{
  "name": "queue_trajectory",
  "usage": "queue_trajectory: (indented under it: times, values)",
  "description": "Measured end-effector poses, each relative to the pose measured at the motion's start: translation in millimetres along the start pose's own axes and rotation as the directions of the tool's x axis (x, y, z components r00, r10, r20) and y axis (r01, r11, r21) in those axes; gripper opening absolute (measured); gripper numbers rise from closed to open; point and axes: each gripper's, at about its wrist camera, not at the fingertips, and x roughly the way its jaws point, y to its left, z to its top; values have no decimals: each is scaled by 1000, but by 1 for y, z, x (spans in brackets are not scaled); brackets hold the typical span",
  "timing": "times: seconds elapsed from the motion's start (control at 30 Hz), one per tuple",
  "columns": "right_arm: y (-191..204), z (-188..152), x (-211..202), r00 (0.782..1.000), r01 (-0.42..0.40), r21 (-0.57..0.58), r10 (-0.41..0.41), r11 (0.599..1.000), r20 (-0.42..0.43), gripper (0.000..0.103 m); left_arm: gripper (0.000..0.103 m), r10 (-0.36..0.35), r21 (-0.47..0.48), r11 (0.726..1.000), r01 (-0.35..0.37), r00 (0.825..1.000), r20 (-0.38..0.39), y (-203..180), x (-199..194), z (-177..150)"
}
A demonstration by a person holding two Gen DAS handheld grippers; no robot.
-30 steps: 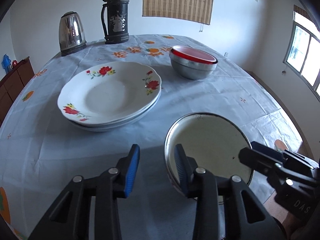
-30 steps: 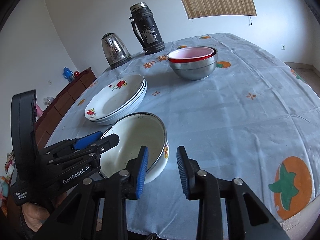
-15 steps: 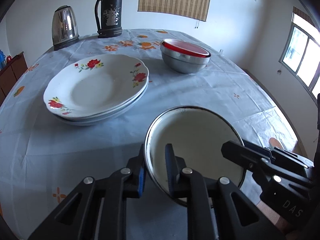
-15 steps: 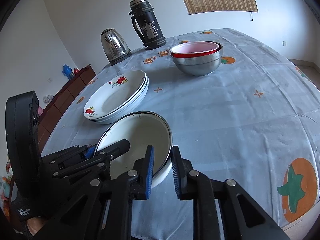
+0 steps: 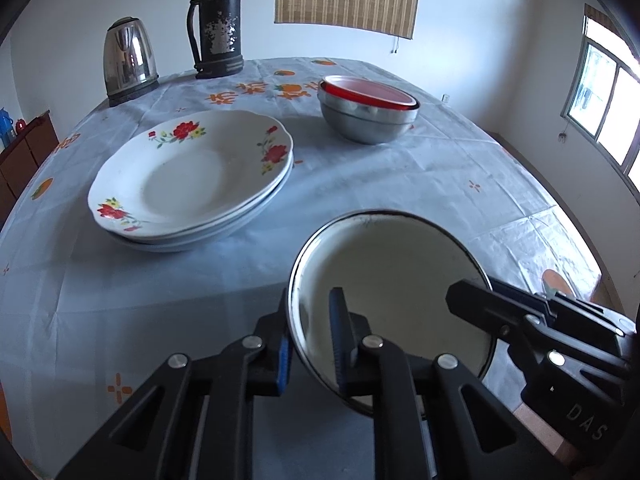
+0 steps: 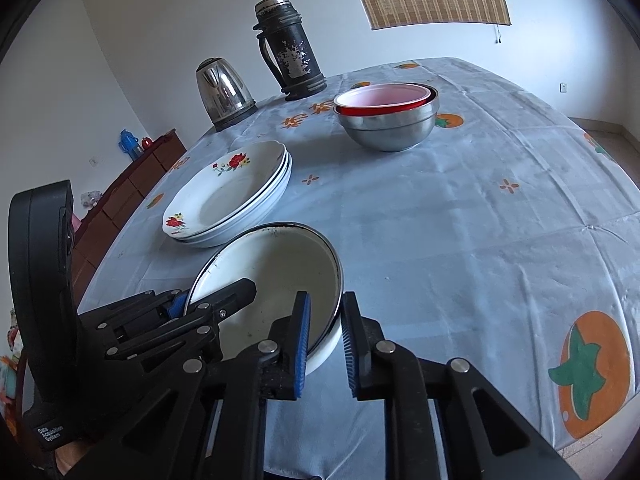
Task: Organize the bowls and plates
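Left gripper (image 5: 310, 344) is pinching the left rim of the white enamel bowl (image 5: 400, 276), one pad outside the wall, one inside. Right gripper (image 6: 325, 344) is clamping the bowl's opposite rim the same way. Bowl is sitting low between both grippers at the near table edge, over the blue tablecloth (image 6: 460, 220); can't tell if it is touching the cloth. Stack of flowered plates (image 5: 192, 176) is lying just beyond, to the left. Steel bowl (image 5: 366, 126) with a red bowl (image 5: 370, 94) nested inside is standing farther back, right. Kettle (image 5: 128, 60) and black thermos (image 5: 218, 20) are standing at the far edge.
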Motion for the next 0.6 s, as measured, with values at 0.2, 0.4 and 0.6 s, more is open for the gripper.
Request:
queue_trajectory:
  times: [0.2, 0.4, 0.6]
  values:
    - [-1, -1, -3, 1000, 8, 4, -8, 1000, -1, 16, 14, -12, 4, 1000, 12, 1000, -5, -1, -1, 0]
    - [-3, -1, -5, 1000, 15, 8, -15, 1000, -3, 16, 14, -19, 13, 1000, 19, 1000, -11, -4, -1, 1]
    - [-5, 0, -11, 1000, 24, 5, -24, 1000, 4, 16, 14, -24, 30, 999, 24, 1000, -6, -9, -5, 3]
